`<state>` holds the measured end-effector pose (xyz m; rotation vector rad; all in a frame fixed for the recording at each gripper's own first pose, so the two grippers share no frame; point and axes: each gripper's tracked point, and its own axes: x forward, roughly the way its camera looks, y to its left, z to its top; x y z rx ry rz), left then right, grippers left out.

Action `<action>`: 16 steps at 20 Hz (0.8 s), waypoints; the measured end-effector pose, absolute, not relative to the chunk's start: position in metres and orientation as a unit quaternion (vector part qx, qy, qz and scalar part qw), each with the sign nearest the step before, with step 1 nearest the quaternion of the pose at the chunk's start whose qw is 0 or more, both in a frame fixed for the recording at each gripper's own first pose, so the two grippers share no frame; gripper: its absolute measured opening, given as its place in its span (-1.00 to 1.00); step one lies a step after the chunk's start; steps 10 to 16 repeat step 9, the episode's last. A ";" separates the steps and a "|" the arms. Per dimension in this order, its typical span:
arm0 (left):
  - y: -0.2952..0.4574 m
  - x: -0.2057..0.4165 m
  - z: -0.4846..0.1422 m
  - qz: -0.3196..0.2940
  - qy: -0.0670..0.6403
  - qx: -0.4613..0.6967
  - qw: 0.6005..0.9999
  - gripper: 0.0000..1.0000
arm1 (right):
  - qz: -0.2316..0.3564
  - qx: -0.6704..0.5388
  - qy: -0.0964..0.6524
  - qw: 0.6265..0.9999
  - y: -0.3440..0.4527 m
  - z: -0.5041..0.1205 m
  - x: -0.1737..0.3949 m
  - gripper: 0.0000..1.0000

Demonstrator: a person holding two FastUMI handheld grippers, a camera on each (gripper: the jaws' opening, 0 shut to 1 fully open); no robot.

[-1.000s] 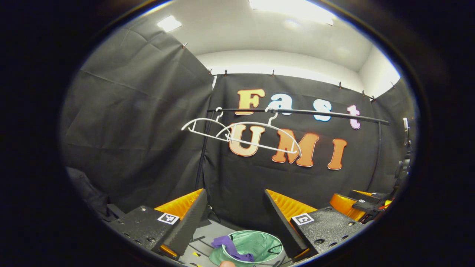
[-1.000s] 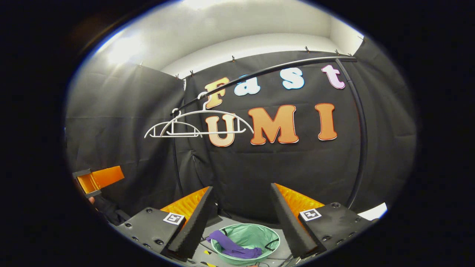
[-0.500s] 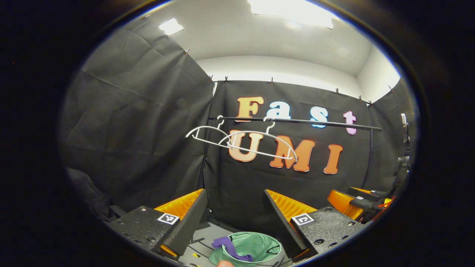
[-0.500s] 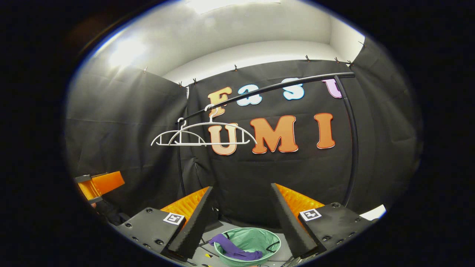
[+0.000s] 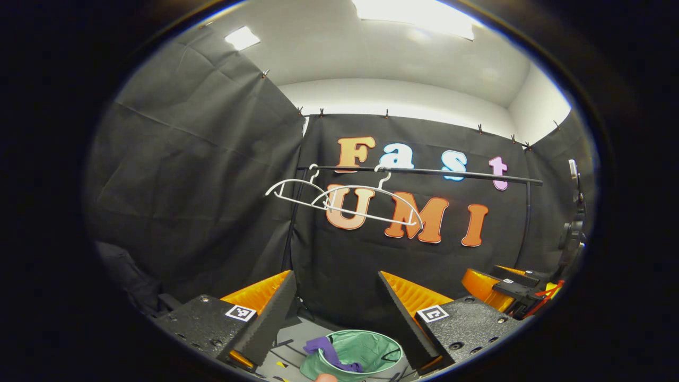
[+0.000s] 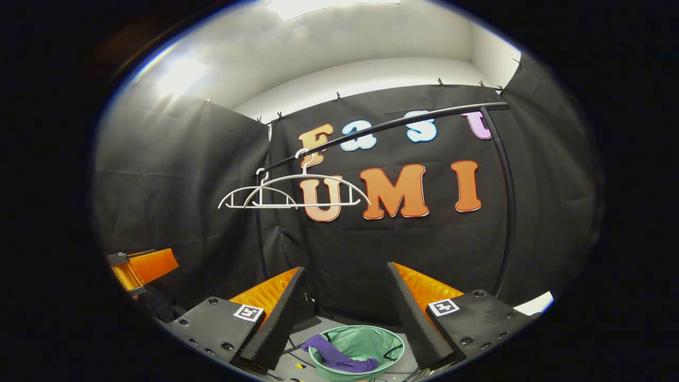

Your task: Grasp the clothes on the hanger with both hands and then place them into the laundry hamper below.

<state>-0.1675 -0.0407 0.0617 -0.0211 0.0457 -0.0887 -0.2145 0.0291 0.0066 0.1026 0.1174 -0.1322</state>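
I am holding the left gripper (image 5: 335,310) with its fingers spread wide and gripping nothing, and the right gripper (image 6: 345,307) likewise gaping and empty. Just beyond the fingertips, low down, the green laundry hamper (image 6: 390,342) is sitting on the floor with the purple garment (image 6: 334,356) draping over its near-left rim, partly inside. I am judging that cloth light, limp and apt to slide, so pinching a bunched fold near the rim looks best. Farther back, two bare white hangers (image 6: 294,192) are hanging on the black rail (image 5: 424,172).
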 end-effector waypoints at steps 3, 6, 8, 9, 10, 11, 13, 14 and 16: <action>-0.041 -0.168 0.063 -0.044 0.020 -0.005 0.999 0.91 | -0.066 0.052 0.063 0.994 0.028 0.005 -0.218 0.94; -0.043 -0.171 0.064 -0.048 0.017 -0.004 0.999 0.91 | -0.067 0.052 0.062 0.995 0.027 0.006 -0.222 0.94; -0.044 -0.172 0.063 -0.046 0.019 -0.009 0.999 0.83 | -0.066 0.049 0.061 0.995 0.027 0.008 -0.221 0.76; -0.046 -0.172 0.062 -0.046 0.021 -0.013 0.999 0.83 | -0.065 0.049 0.060 0.995 0.028 0.007 -0.221 0.76; -0.046 -0.172 0.062 -0.046 0.021 -0.013 0.999 0.83 | -0.065 0.049 0.060 0.995 0.028 0.007 -0.221 0.76; -0.046 -0.172 0.062 -0.046 0.021 -0.013 0.999 0.83 | -0.065 0.049 0.060 0.995 0.028 0.007 -0.221 0.76; -0.046 -0.172 0.062 -0.046 0.021 -0.013 0.999 0.83 | -0.065 0.049 0.060 0.995 0.028 0.007 -0.221 0.76; -0.046 -0.172 0.062 -0.046 0.021 -0.013 0.999 0.83 | -0.065 0.049 0.060 0.995 0.028 0.007 -0.221 0.76; -0.046 -0.172 0.062 -0.046 0.021 -0.013 0.999 0.83 | -0.065 0.049 0.060 0.995 0.028 0.007 -0.221 0.76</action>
